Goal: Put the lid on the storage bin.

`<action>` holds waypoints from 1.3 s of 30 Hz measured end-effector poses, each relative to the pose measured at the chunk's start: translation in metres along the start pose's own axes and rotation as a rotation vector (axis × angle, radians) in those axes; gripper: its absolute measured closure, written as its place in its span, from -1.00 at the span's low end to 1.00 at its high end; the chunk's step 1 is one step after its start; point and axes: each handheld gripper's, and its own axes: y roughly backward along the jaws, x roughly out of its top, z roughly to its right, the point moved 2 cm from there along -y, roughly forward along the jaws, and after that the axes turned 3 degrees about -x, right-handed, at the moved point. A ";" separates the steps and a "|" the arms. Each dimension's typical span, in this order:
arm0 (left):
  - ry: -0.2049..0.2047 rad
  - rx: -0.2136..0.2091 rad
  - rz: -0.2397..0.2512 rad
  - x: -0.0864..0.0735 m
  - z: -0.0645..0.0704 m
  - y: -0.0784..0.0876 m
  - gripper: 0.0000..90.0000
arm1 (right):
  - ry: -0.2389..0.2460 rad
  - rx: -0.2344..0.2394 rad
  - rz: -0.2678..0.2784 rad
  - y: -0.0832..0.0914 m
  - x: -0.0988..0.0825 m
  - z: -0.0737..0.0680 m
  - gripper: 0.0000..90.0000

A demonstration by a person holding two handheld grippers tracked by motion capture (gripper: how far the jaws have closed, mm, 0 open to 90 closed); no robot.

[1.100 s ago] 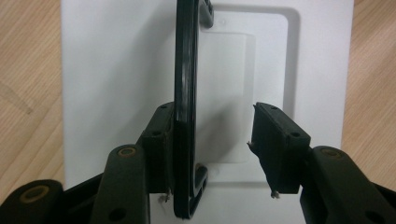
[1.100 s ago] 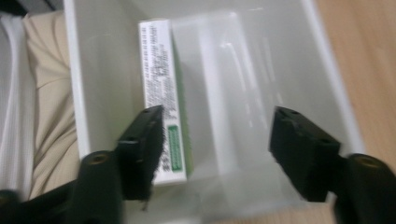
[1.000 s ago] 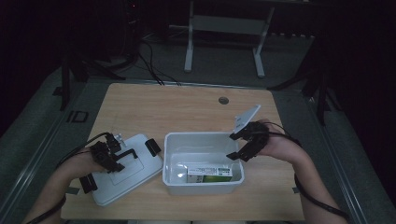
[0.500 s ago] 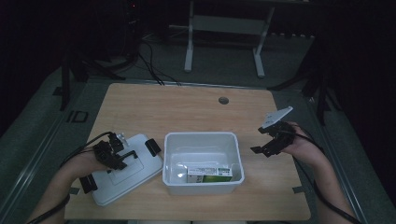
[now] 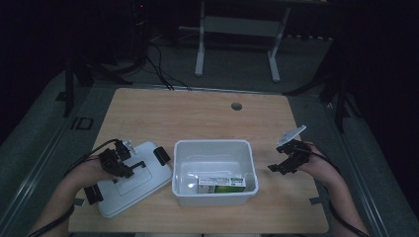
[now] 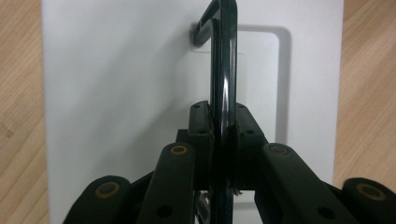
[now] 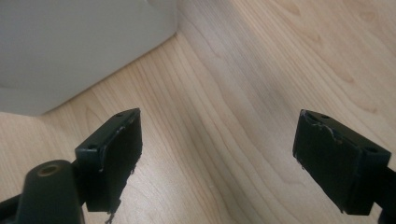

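Note:
A white lid (image 5: 143,185) lies flat on the table to the left of a white bin (image 5: 212,148). My left gripper (image 5: 127,168) sits on the lid, and its jaws have just been closing. In the left gripper view the left gripper (image 6: 223,121) is shut on the lid's thin black handle (image 6: 223,56), above the white lid (image 6: 116,93). A green and white box (image 5: 222,183) lies inside the bin. To the right of the bin, my right gripper (image 5: 279,167) hangs low over the wood. The right gripper (image 7: 219,154) is open with nothing between its fingers, the bin's corner (image 7: 70,46) beside it.
Black clips (image 5: 160,155) sit at the lid's ends. The wooden table (image 5: 197,118) has a round cable hole (image 5: 236,106) at the back. Its right edge is close behind the right hand. A metal stand (image 5: 200,44) is on the dark floor beyond.
My right gripper has swung from above the bin's right rim out to the right and down toward the table. The left gripper has stayed on the lid's handle.

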 end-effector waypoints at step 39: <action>-0.001 0.046 0.024 -0.008 0.004 0.096 0.87 | -0.031 0.023 0.030 -0.010 -0.015 -0.001 -0.65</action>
